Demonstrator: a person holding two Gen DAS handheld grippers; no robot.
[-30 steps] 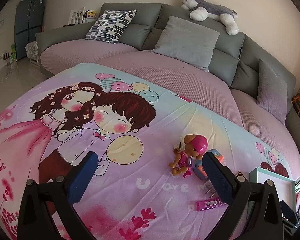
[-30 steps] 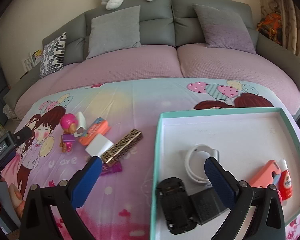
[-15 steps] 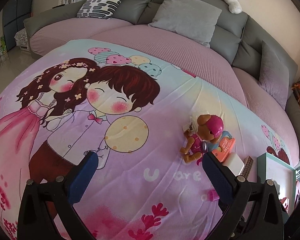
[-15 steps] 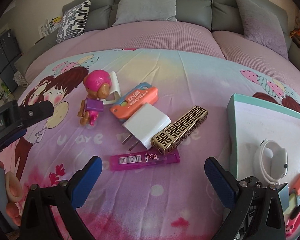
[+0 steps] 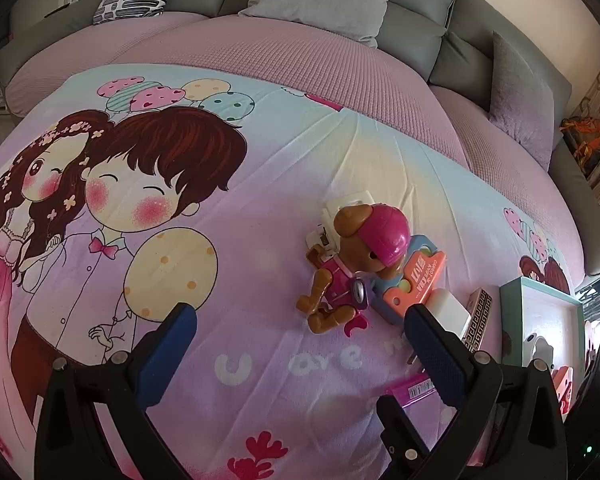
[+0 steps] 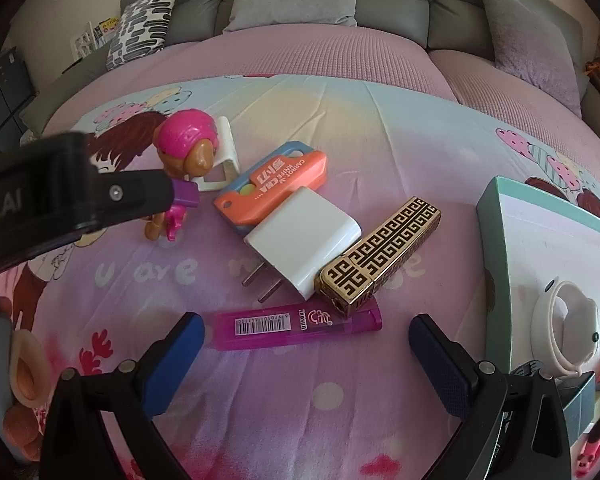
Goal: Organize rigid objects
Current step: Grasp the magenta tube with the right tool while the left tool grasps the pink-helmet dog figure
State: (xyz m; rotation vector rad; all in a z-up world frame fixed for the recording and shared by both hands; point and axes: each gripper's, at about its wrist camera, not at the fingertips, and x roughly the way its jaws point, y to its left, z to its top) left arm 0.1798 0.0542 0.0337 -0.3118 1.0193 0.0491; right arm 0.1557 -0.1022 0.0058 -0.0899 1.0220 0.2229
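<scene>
Now, your right gripper [image 6: 306,356] hangs low over the bed, its fingers [image 6: 176,354] spread wide apart with nothing between them, and the pink pen case [image 6: 296,326] lies flat on the bed sheet [image 6: 340,128] just past the tips. That looks like the thing to pick up next. It lies sideways across your fingers, so you cannot pinch it the long way. Turn your wrist first so the fingers close on its two long, thin sides, near the middle. Go down slowly until the tips press a little into the soft sheet, then squeeze. Watch the gold patterned box [image 6: 380,254] and the white plug [image 6: 306,242]; both sit right against the far edge of the case, and the box even lies a bit over one end, so slide the case toward you a little if a finger cannot fit in. The case is smooth and flat, so I think it may slip; hold it firmly. Then carry it to the teal tray [image 6: 496,240] on your right, where a white band [image 6: 568,326] already rests, and set it on a bare spot. Your left gripper [image 5: 300,346] is also wide open and empty, and it hovers near the toy dog [image 5: 356,264] with the pink helmet. Keep it out of the way of your right one.
</scene>
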